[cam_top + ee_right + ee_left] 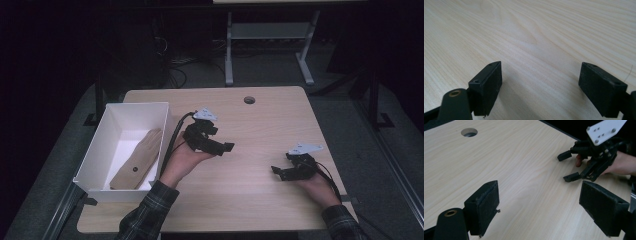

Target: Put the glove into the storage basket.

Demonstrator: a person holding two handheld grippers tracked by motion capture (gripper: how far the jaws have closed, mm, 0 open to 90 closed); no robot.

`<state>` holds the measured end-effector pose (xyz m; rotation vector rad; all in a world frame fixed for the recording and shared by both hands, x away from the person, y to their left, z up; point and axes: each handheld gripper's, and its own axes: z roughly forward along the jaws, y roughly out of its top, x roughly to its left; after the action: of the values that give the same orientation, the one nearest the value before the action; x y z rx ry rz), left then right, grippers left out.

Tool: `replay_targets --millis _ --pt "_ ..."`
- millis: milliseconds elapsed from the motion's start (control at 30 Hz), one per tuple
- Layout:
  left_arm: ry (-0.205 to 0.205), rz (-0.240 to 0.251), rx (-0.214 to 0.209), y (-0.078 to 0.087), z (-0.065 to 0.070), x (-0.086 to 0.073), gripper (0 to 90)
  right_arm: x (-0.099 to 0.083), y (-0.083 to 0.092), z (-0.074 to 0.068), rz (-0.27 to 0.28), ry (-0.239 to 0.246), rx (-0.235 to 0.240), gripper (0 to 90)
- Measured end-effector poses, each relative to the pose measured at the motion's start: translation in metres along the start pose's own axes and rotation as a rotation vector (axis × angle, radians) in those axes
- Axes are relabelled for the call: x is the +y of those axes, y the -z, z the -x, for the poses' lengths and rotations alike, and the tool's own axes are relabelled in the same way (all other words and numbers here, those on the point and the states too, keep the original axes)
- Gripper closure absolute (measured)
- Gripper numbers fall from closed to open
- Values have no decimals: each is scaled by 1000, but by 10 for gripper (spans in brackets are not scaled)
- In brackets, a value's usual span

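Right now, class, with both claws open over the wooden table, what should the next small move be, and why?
Probably swing the left claw leftward toward the white rectangular box. Both claws are open and hold nothing; the right claw hangs over bare light wooden table. The only loose thing is the flat tan wooden piece lying in that box, which is nearest the left claw.

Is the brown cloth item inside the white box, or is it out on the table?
Inside. The brown cloth item lies flat on the bottom of the white box, within its walls; neither gripper touches it.
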<state>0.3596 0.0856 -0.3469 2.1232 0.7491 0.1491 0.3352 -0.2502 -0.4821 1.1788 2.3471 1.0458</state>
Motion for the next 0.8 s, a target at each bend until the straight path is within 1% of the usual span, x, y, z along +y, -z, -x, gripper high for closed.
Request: replay_targets --millis 67,167,233,267,300,333,367,500,533,600,667,767,800 --pt "-16 -12 2 -6 1 -5 156 0 0 0 0 2 1 186" --pt "-16 -15 1 -14 3 -11 157 0 0 0 1 3 0 186" --pt "-26 -29 -3 -20 4 -17 156 0 0 0 1 3 0 186" --pt "-24 -28 -5 -22 4 -19 156 0 0 0 1 3 0 186" --pt "-32 -35 -6 -24 4 -22 156 0 0 0 1 2 1 186" --pt "-25 -32 -4 -26 4 -23 156 0 0 0 1 3 0 186" --pt "-34 -42 -1 -28 4 -26 156 0 0 0 1 3 0 186" --pt "-42 -43 -1 -35 3 -35 156 0 0 0 1 3 0 186" --pt "-35 -40 -1 -37 4 -39 156 0 0 0 1 3 0 186" --pt "-44 -52 3 -40 2 -45 156 0 0 0 1 3 0 186" --pt "-43 -50 4 -44 2 -51 156 0 0 0 1 3 0 186" --pt "-51 -63 12 -49 1 -60 156 0 0 0 0 3 0 186" --pt "-48 -62 14 -50 2 -62 156 0 0 0 1 3 0 186"
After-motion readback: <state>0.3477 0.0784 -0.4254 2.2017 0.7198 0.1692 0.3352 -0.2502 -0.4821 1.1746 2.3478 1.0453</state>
